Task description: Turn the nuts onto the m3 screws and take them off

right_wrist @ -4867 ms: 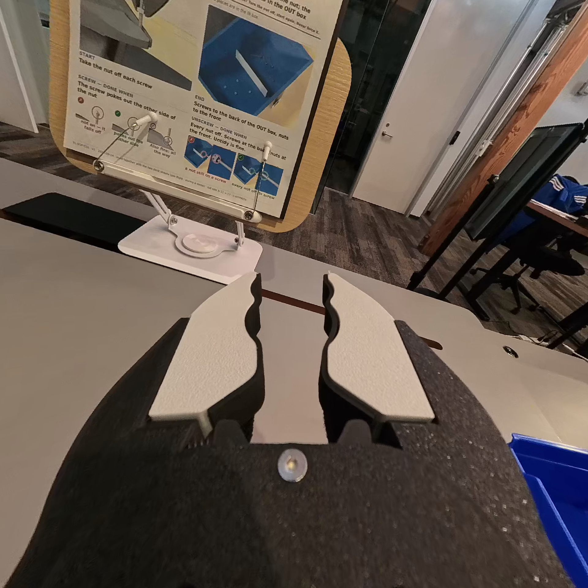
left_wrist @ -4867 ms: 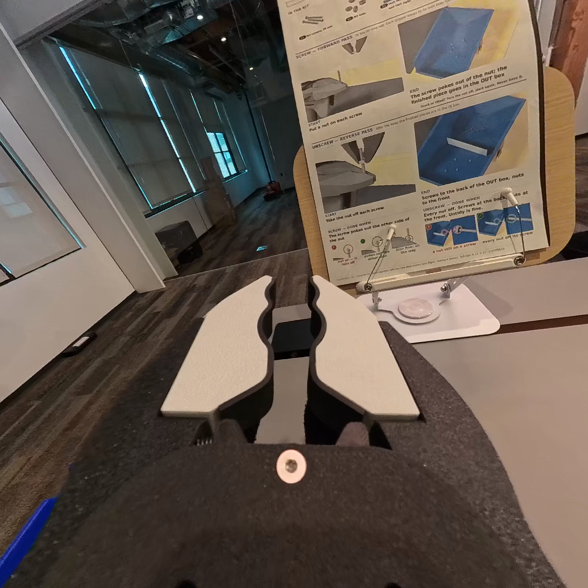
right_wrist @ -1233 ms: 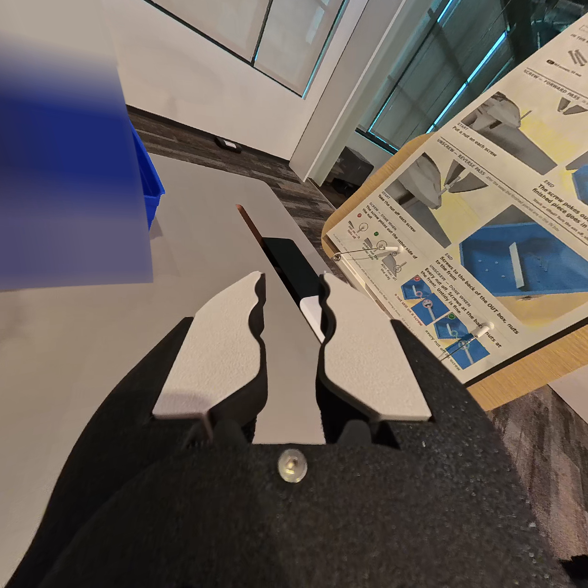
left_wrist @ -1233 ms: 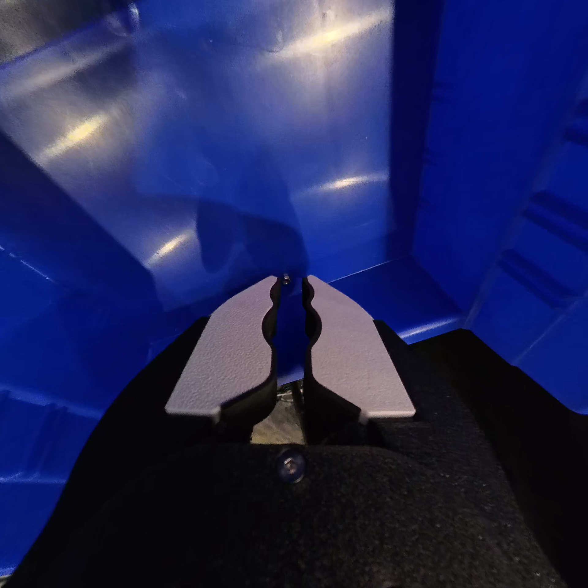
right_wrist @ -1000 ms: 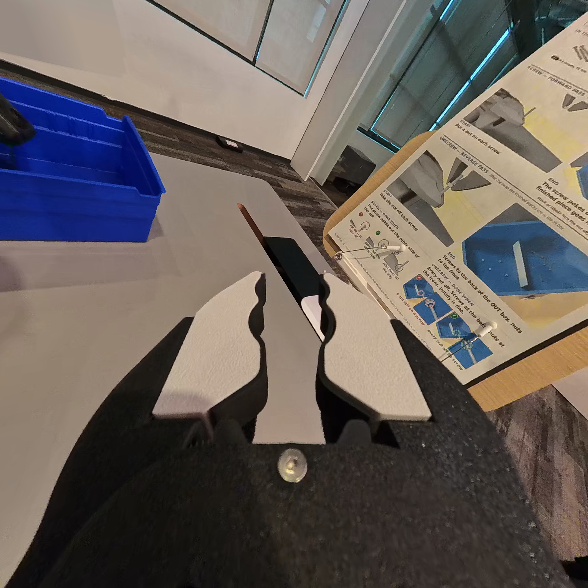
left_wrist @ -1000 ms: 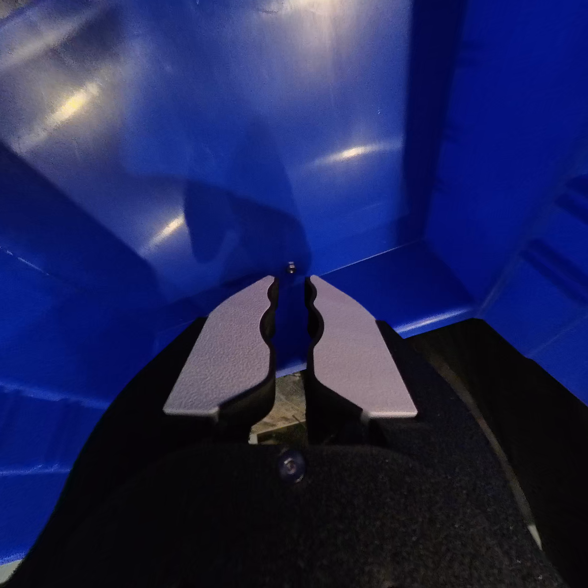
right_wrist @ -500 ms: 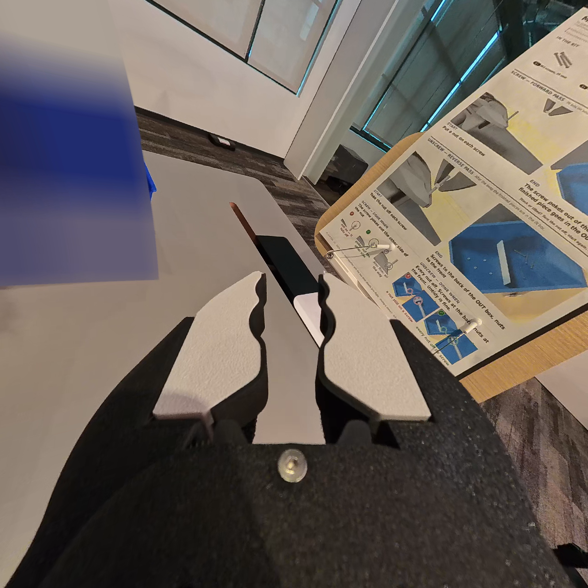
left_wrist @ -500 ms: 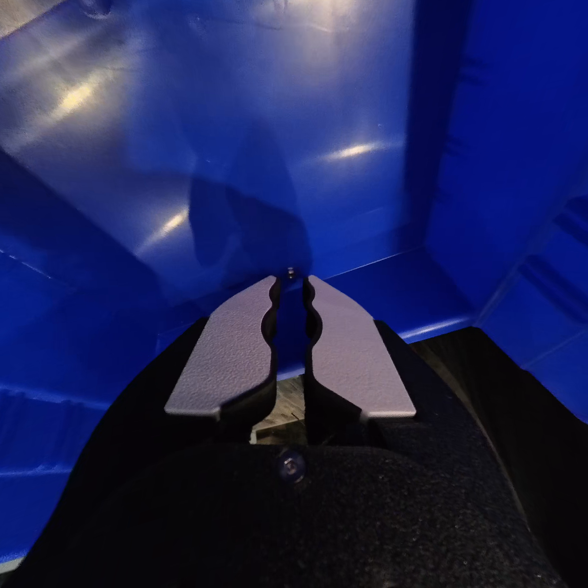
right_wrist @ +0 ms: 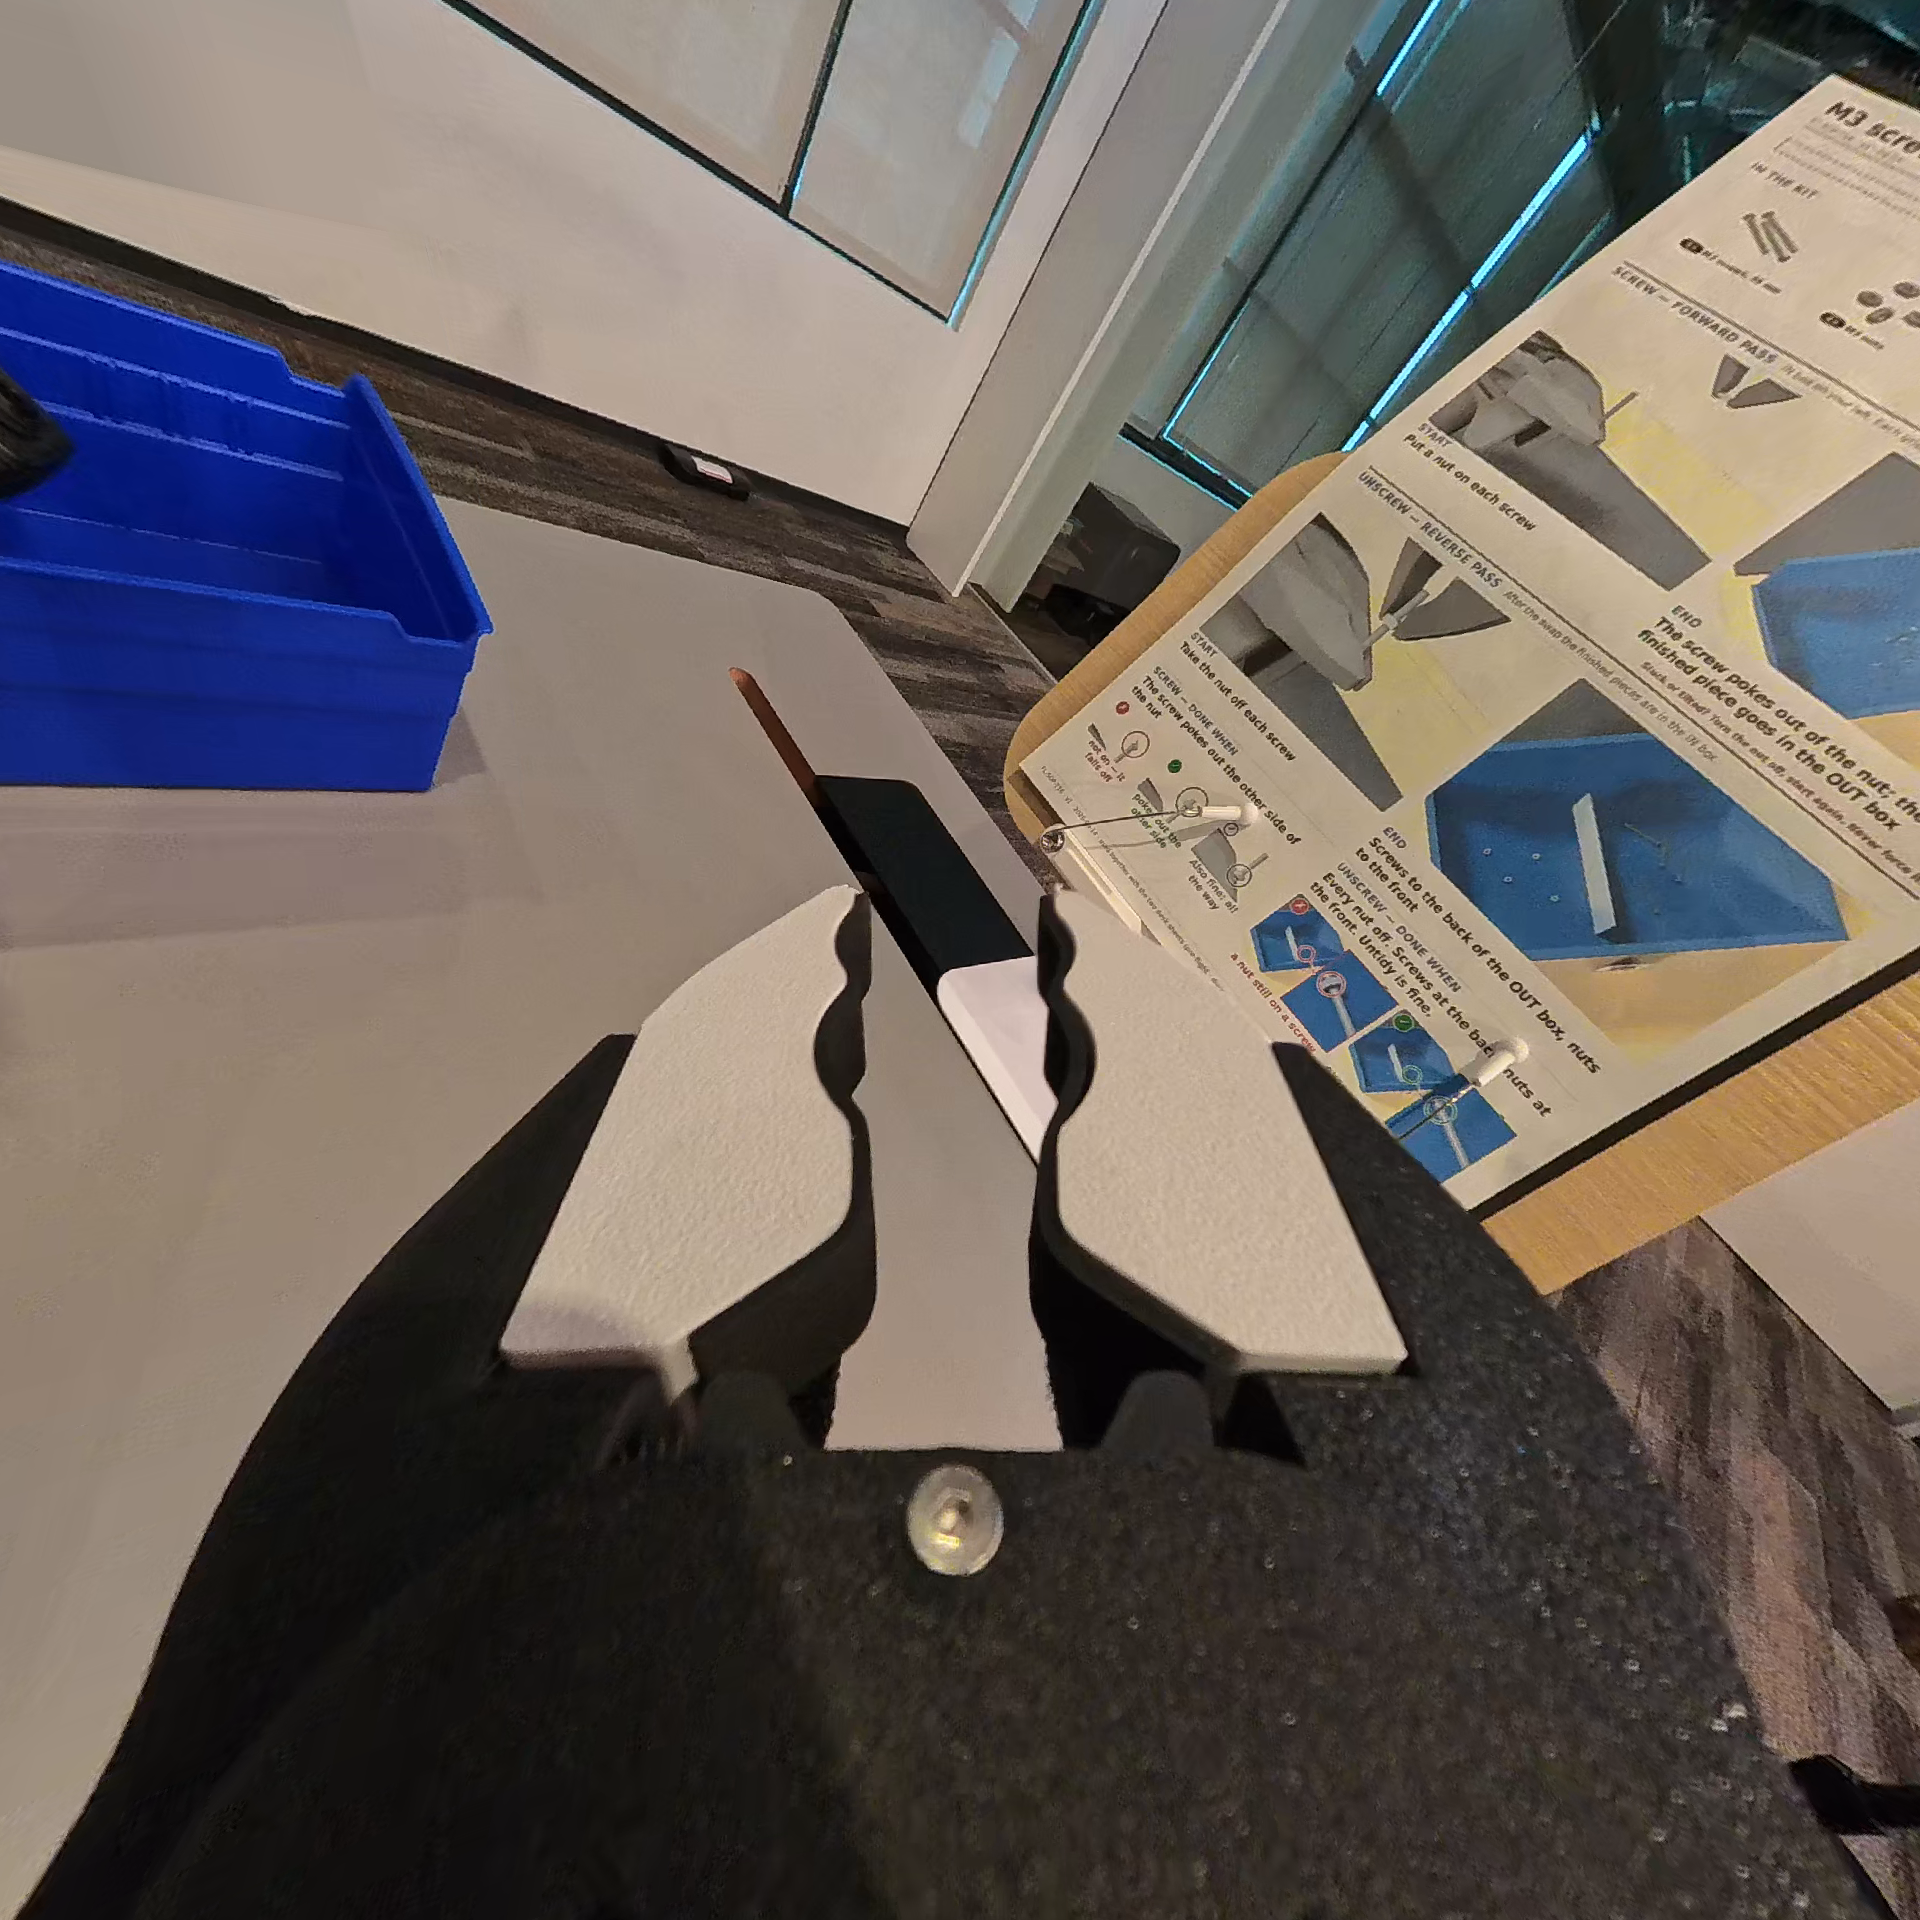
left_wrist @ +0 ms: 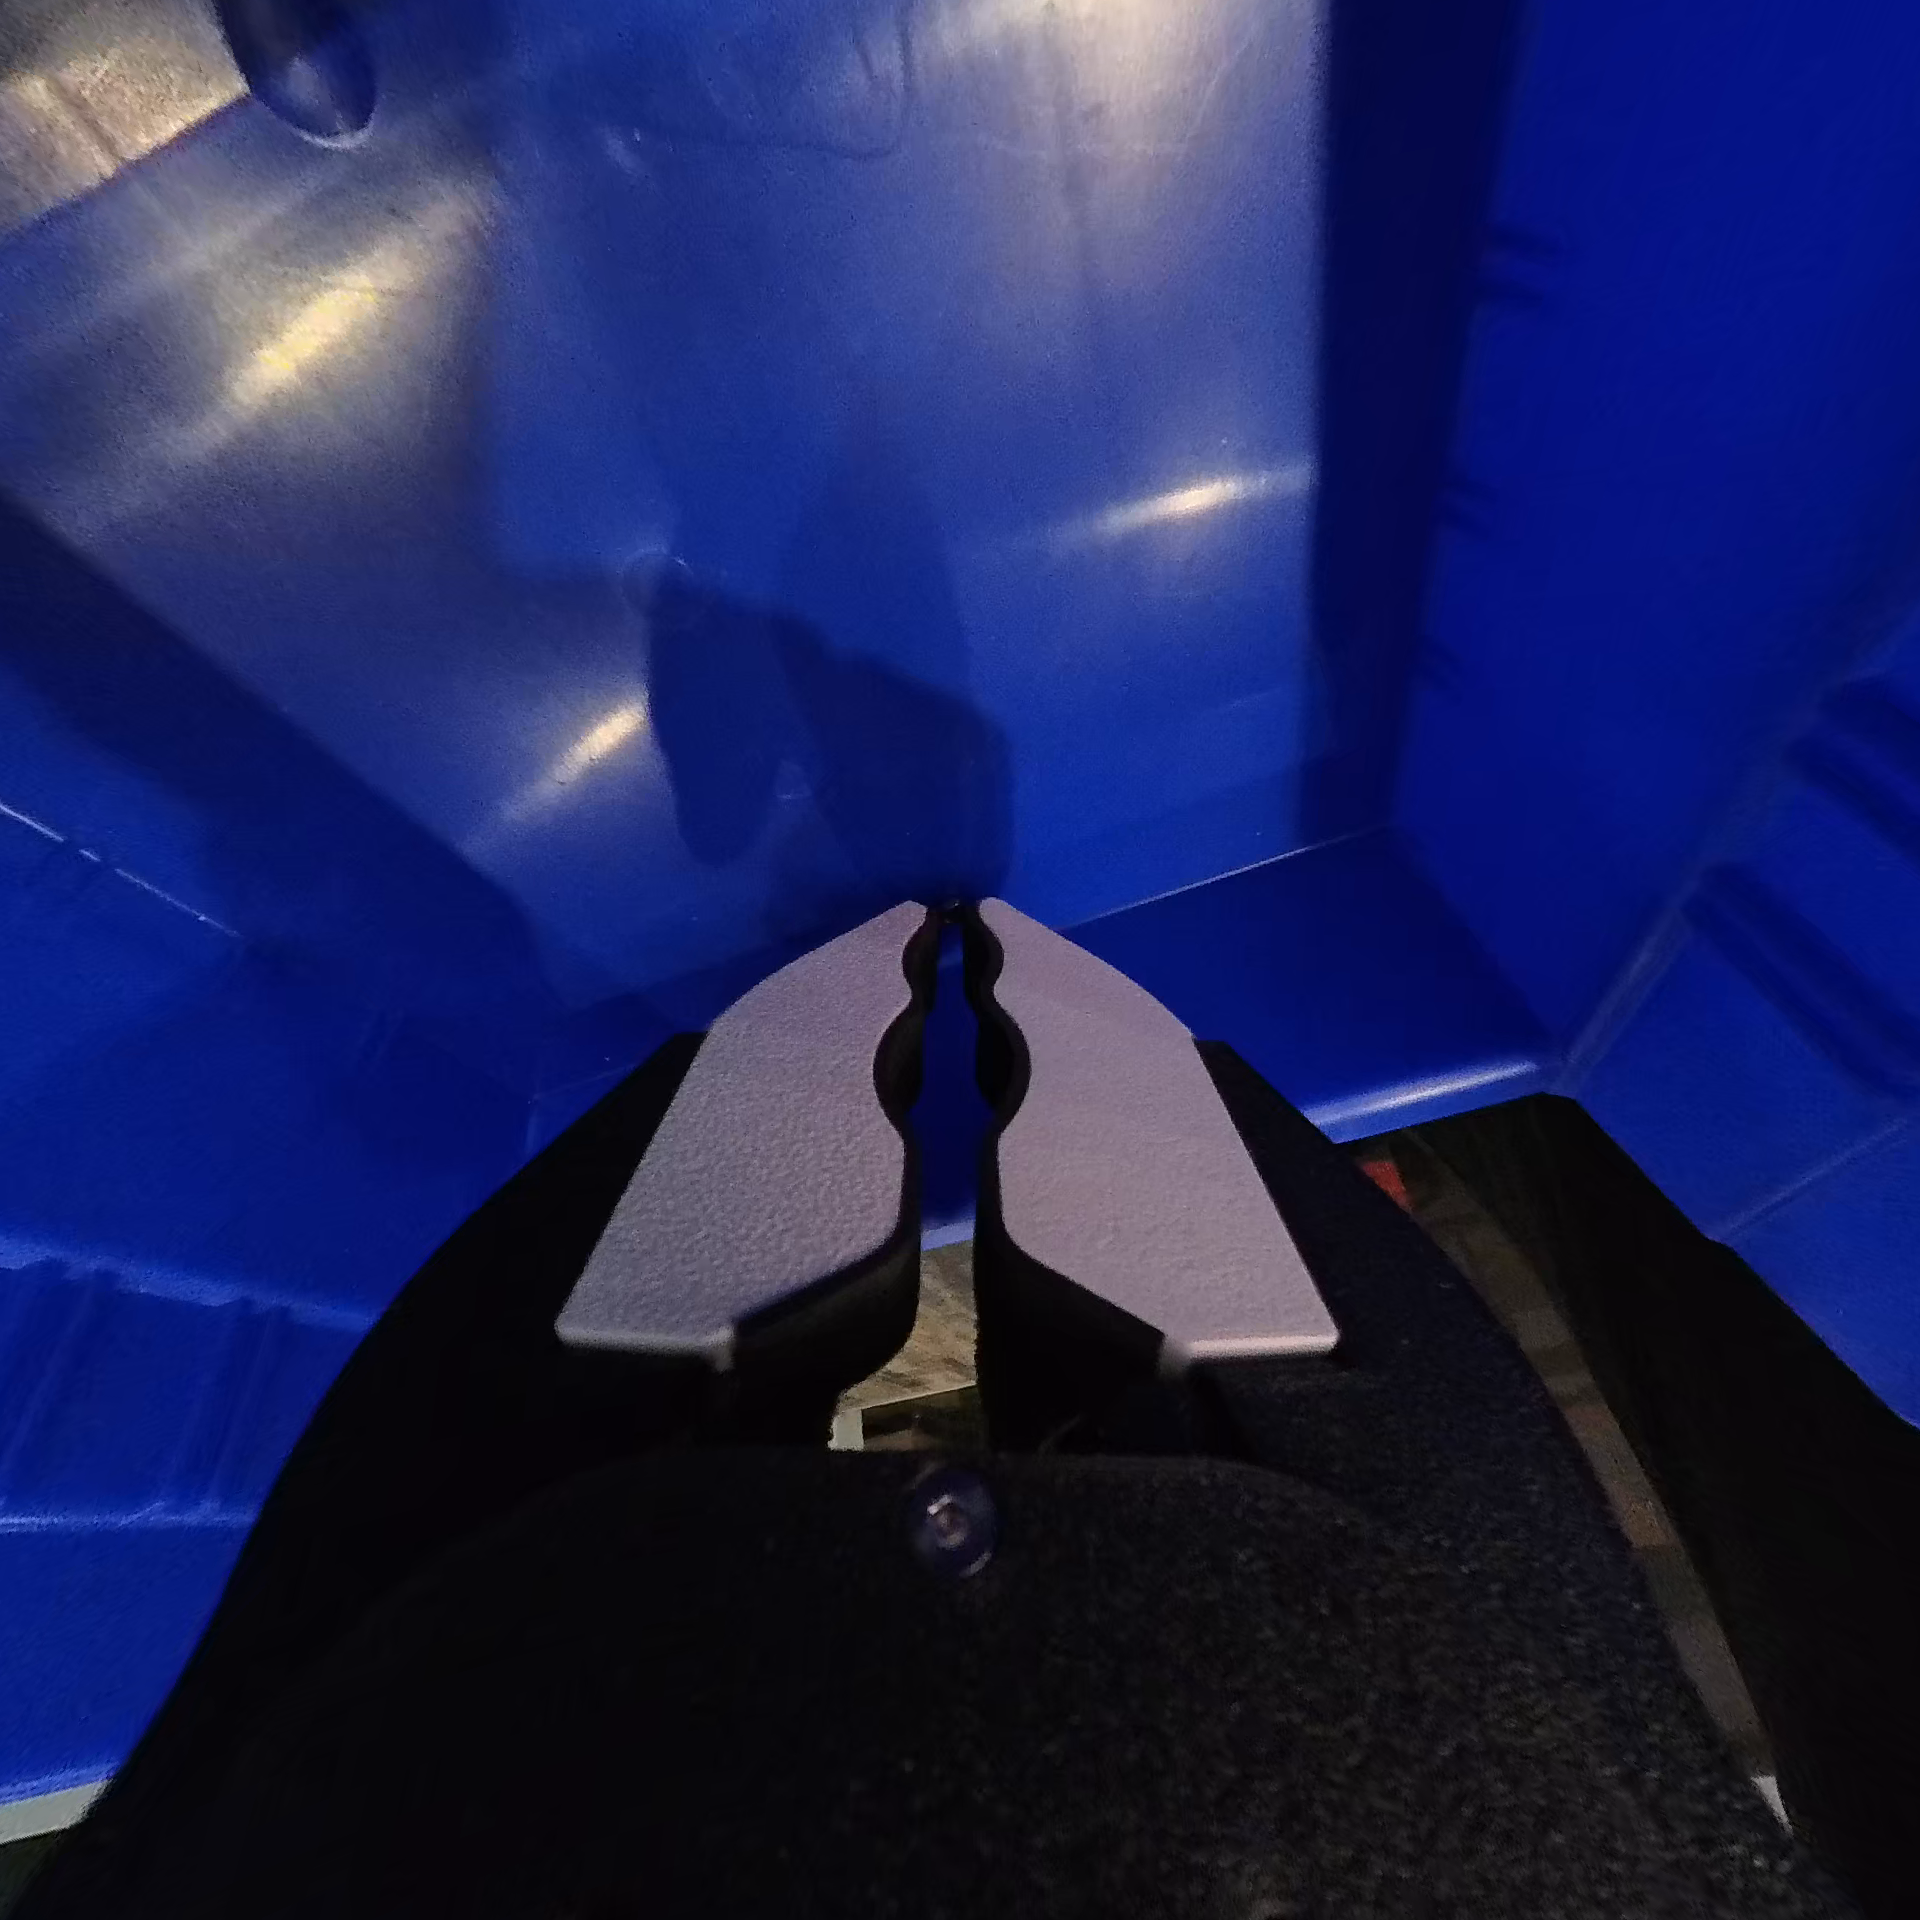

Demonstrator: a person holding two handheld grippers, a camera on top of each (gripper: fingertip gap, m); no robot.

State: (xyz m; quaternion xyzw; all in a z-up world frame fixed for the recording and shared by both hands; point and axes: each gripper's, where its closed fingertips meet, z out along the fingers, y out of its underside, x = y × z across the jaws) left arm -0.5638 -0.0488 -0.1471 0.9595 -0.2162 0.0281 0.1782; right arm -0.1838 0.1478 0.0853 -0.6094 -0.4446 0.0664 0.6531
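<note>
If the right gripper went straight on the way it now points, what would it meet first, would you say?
Probably the white base plate of the document stand, which shows between the open fingers of the right gripper, just past the black strip in the grey table. Depth is uncertain; it might pass above.

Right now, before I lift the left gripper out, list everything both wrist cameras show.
blue bin: one, blue, on the grey table's left part; the left wrist view looks at its inside wall.
small dark part: one, pinched at the left gripper's tips; nut or screw, too small to tell.
table: one, grey.
instruction sheet: one, printed, on a wooden stand at the right.
stand base: one, white, on the table.
left gripper: nearly shut, inside the bin.
right gripper: open, empty, above the table.
</note>
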